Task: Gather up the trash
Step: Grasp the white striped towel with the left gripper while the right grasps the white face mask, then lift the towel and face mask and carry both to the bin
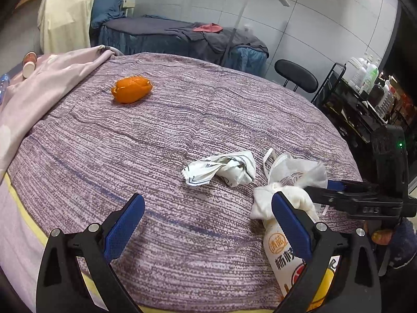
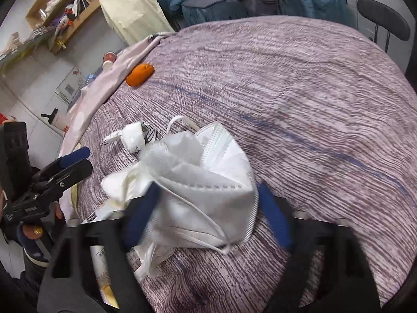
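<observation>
My left claw (image 1: 207,217): wide, empty. My right claw (image 2: 208,211): straddling face mask (image 2: 208,182), grip uncertain. Bed (image 1: 156,135): orange peel (image 1: 131,89), crumpled wrapper (image 1: 221,168).

Black plastic left gripper (image 1: 207,220) with blue textured fingers (image 1: 125,228), silver screws (image 1: 93,227); right gripper (image 2: 208,216) alike.

Left wrist: low over the purple bedspread (image 1: 182,109), facing the far wall. Right wrist: closer in, tilted down, facing left toward shelves. Shared: orange peel (image 1: 131,89), face mask (image 2: 208,182), crumpled wrapper (image 1: 221,168).
</observation>
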`<state>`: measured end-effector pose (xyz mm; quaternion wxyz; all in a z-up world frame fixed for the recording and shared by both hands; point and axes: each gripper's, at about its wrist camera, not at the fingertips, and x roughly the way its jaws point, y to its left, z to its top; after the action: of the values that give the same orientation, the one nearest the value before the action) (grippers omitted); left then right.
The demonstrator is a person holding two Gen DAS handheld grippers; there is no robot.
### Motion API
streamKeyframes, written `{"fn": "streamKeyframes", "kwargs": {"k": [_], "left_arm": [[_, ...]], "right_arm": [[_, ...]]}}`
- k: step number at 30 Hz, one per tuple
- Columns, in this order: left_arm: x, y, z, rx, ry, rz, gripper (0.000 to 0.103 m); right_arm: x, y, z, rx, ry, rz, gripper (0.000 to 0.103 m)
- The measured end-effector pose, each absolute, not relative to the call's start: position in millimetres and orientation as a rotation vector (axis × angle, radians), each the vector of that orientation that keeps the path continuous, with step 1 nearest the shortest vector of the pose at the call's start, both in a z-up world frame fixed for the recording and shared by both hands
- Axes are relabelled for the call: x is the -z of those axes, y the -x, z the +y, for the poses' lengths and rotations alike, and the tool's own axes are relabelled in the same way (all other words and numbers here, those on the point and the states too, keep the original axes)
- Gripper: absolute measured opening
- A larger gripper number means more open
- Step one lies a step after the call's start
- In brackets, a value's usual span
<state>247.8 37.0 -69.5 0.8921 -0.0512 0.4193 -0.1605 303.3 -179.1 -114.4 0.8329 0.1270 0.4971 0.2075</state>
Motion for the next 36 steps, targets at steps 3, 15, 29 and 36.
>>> {"fn": "streamKeyframes", "kwargs": {"k": [3, 15, 29, 36], "left_arm": [[71.8, -255.2, 32.5, 0.341, 0.08, 0.883, 0.093], [84.9, -290.5, -4.3, 0.403, -0.081, 0.951, 0.051], [75.0, -264.3, -18.7, 0.388, -0.13, 0.9, 0.023], [63.9, -245.8, -20.7, 0.399, -0.105, 0.871, 0.023]], "right_arm": [[109.1, -297.5, -183.2, -0.435, -0.284, 1.009, 0.041], [89.8, -260.4, -222.5, -0.439, -0.408, 0.911, 0.039], [96.8, -238.2, -228.5, -0.471, -0.441, 0.939, 0.057], [91.1, -209.3, -232.2, -0.44, -0.412, 0.92, 0.045]]}}
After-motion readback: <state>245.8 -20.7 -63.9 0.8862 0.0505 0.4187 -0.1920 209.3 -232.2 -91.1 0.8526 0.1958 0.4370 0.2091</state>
